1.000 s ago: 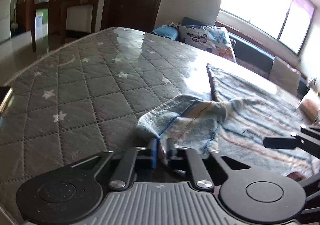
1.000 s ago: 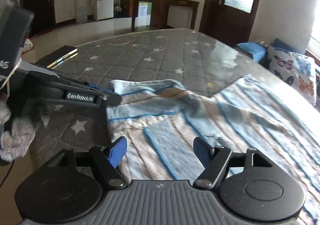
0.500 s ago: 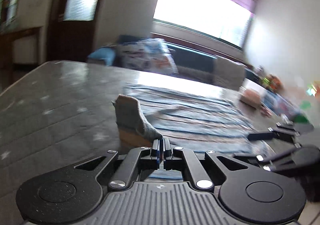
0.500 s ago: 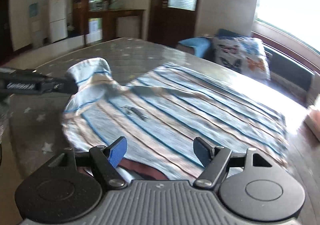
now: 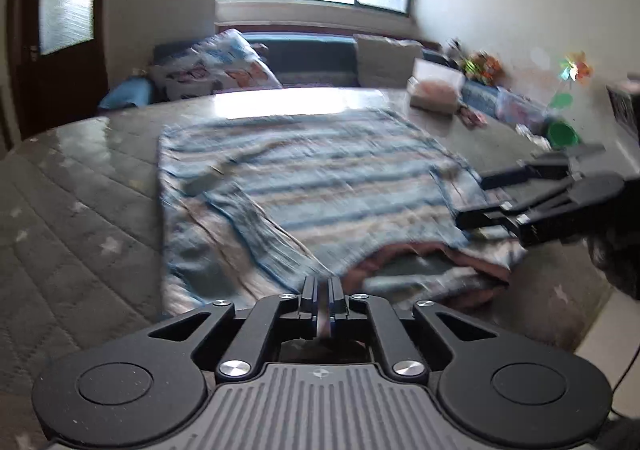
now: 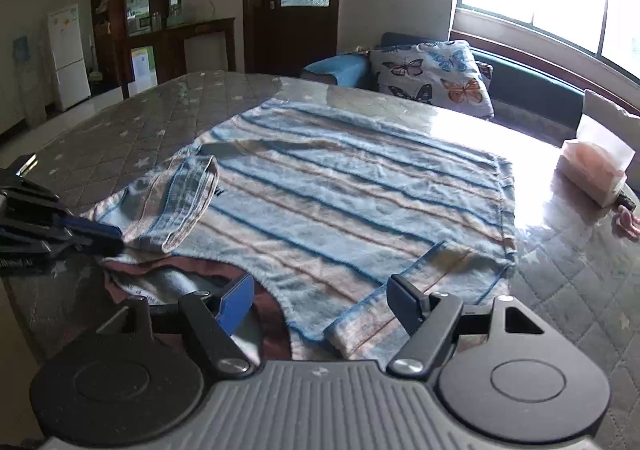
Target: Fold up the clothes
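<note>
A blue and beige striped fleece top [image 6: 344, 194] lies spread on the grey quilted bed; it also shows in the left wrist view [image 5: 304, 186]. Its left sleeve [image 6: 180, 206] is folded in over the body. The brown collar [image 6: 192, 270] faces me. My left gripper [image 5: 321, 290] has its jaws pressed together at the near edge of the top, with a thin bit of cloth pinched between them; it shows at the left in the right wrist view [image 6: 92, 234]. My right gripper [image 6: 320, 298] is open and empty above the right sleeve [image 6: 400, 302]; it shows in the left wrist view [image 5: 476, 202].
The starred grey mattress [image 6: 132, 130] surrounds the top. A tissue pack [image 6: 596, 170] sits at the far right. A butterfly pillow [image 6: 436, 74] and sofa stand behind the bed. Toys and a green bowl [image 5: 562, 132] lie to the right.
My left gripper carried the left sleeve over and laid it on the body, then swung right toward the collar side. My right gripper stayed open and shifted right along the near edge.
</note>
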`<state>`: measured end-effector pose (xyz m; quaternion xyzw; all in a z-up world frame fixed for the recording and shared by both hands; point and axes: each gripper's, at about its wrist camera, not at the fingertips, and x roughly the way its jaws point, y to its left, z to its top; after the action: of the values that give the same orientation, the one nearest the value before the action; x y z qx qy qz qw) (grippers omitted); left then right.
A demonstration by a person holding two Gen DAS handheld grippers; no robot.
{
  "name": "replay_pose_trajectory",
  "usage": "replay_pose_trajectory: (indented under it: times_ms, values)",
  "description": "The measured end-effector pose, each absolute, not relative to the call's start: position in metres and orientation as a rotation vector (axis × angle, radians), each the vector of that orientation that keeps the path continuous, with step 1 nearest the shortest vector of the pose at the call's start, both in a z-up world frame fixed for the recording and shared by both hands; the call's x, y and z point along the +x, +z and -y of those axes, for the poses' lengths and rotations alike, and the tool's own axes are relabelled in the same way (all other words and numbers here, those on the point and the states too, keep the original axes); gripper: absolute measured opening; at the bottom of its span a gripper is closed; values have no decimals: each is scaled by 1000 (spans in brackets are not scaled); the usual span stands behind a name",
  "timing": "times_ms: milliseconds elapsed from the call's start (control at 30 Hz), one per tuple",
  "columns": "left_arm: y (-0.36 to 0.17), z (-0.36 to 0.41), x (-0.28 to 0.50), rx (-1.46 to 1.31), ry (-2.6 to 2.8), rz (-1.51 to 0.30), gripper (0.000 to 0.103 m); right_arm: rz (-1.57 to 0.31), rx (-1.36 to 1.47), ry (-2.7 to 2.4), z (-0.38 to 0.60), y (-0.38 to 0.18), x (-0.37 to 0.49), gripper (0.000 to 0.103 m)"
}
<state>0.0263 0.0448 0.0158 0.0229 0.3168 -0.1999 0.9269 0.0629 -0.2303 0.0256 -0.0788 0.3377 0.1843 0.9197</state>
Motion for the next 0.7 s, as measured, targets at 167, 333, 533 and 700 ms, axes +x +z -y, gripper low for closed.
replay_pose_trajectory:
  times_ms: [167, 333, 533, 700]
  values:
    - [24, -68, 56, 12, -281, -637, 24, -695, -126, 345, 241, 24, 70, 75]
    - [19, -77, 91, 20, -199, -658, 23, -714, -100, 297, 256, 17, 77, 75]
    - [4, -69, 123, 48, -193, -698, 21, -738, -67, 237, 281, 9, 88, 75]
    - [-9, -59, 133, 107, -189, -728, 21, -748, -49, 218, 294, 5, 103, 73]
